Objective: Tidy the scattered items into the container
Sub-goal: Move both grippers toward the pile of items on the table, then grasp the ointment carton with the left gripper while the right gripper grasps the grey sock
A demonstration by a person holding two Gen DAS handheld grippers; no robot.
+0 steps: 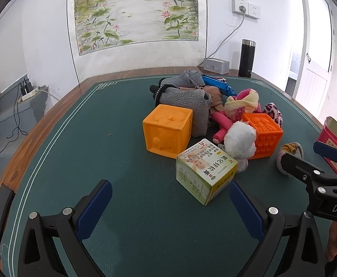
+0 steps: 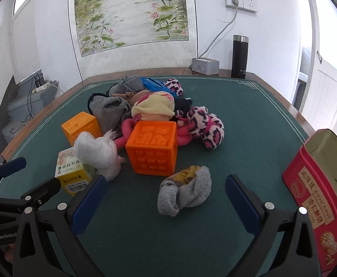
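Nearest the left wrist camera, the left gripper [image 1: 170,204] hangs spread wide over the green tabletop [image 1: 94,161], holding nothing. Just beyond its right finger lies a small medicine box [image 1: 205,173], tipped on an edge. Behind the box stand a yellow-orange cube [image 1: 167,130] and a darker orange cube [image 1: 264,133], with a white plastic-wrapped bundle [image 1: 240,142] between them, touching the darker one. Grey cloth bags [image 1: 191,106], a pink toy [image 1: 222,127] and fluffy socks pile up behind. At the far right edge shows a red tin [image 1: 332,143], with the right gripper [image 1: 307,155] in front of it.

From the right wrist camera, the right gripper [image 2: 166,198] is also spread wide and empty, with a rolled grey sock [image 2: 184,190] lying on the tabletop between its fingers, touching neither. The darker orange cube [image 2: 153,147] sits just behind the sock. The red tin [image 2: 318,191], the container, stands open at the right, well apart from the pile. The left gripper [image 2: 29,175] shows at the left edge beside the medicine box [image 2: 72,173].
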